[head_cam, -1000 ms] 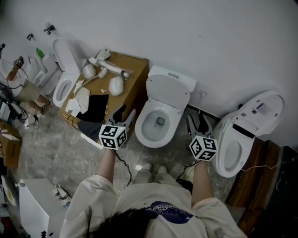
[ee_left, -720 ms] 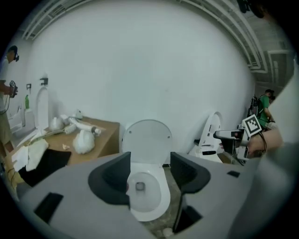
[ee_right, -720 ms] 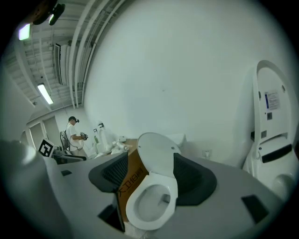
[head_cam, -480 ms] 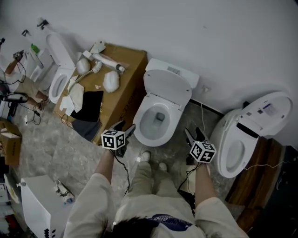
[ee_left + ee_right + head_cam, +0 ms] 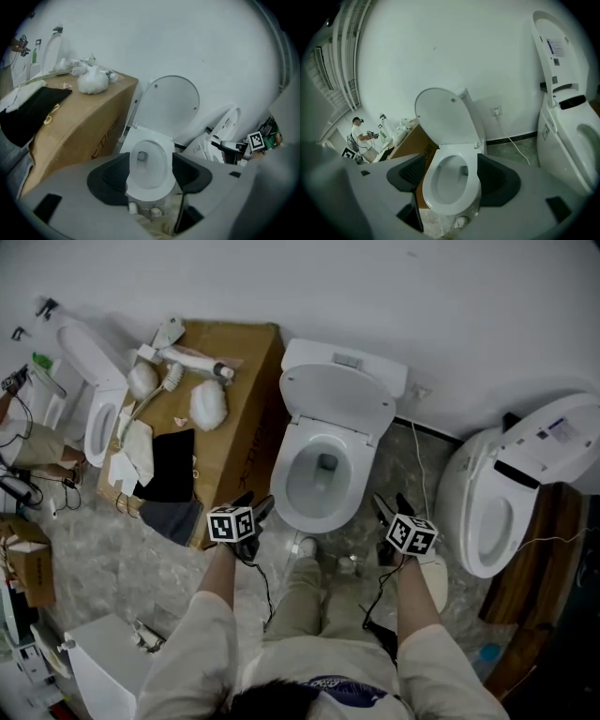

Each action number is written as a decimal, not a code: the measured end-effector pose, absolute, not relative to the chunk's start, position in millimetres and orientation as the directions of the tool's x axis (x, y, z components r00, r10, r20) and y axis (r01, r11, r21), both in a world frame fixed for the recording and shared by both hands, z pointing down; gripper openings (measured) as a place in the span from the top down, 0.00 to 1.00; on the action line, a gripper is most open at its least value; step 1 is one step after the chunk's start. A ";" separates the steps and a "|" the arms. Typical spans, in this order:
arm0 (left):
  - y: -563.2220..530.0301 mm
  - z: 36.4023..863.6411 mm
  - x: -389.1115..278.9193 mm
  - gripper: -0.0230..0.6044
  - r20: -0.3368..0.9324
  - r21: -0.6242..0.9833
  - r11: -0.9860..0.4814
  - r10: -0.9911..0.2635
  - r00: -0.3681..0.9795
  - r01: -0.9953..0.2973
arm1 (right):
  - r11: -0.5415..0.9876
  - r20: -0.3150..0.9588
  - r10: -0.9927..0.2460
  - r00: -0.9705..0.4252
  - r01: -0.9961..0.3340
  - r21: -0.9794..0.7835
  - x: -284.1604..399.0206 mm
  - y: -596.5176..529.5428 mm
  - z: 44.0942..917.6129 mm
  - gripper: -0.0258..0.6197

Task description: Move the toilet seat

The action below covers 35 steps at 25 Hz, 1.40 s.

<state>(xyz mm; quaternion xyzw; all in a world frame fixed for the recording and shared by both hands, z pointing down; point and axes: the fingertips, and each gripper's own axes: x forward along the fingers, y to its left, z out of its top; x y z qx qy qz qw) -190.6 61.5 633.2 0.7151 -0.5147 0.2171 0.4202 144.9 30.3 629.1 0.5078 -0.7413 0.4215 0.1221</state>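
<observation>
Holding both tools low, we have the brown cardboard box [image 5: 239,381] at our left, and our left gripper [image 5: 255,504] beside it, jaws spread and empty. The white oval toilet seat [image 5: 279,479] lies flat on the middle bowl between the grippers, untouched. Our right gripper [image 5: 391,507] is opening on nothing, near a second white toilet [image 5: 497,502]

White wall [image 5: 487,306]; grey, perhaps marble floor [image 5: 103,559]; cardboard box [image 5: 244,409] against wall.

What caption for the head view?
Toilet, lid up; left tool open, right tool opening its jaws, both empty, short of it.
</observation>
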 end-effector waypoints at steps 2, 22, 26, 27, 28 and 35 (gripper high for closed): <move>55.9 652.4 -194.5 0.53 0.754 0.381 -0.136 -0.527 0.392 -0.915 | 0.108 0.625 -0.641 -0.446 -0.858 -0.501 138.7 29.8 650.7 0.41; 45.7 868.6 -240.8 0.51 0.815 0.416 -0.093 -0.403 0.416 -0.905 | 0.030 0.752 -0.501 -0.428 -0.877 -0.479 104.2 32.0 867.8 0.38; 45.3 898.5 -235.9 0.50 0.809 0.436 -0.087 -0.399 0.432 -0.896 | 0.019 0.761 -0.477 -0.439 -0.871 -0.491 99.9 36.1 897.3 0.37; 43.1 903.6 -235.1 0.50 0.805 0.441 -0.080 -0.405 0.434 -0.894 | 0.015 0.761 -0.475 -0.442 -0.869 -0.495 99.3 36.4 903.0 0.37; 40.5 907.5 -234.1 0.49 0.800 0.448 -0.075 -0.412 0.436 -0.891 | 0.015 0.761 -0.472 -0.446 -0.866 -0.499 98.4 36.7 908.1 0.37; 29.5 922.0 -223.4 0.49 0.784 0.467 -0.100 -0.414 0.463 -0.879 | 0.033 0.745 -0.455 -0.487 -0.846 -0.533 88.8 39.2 929.4 0.37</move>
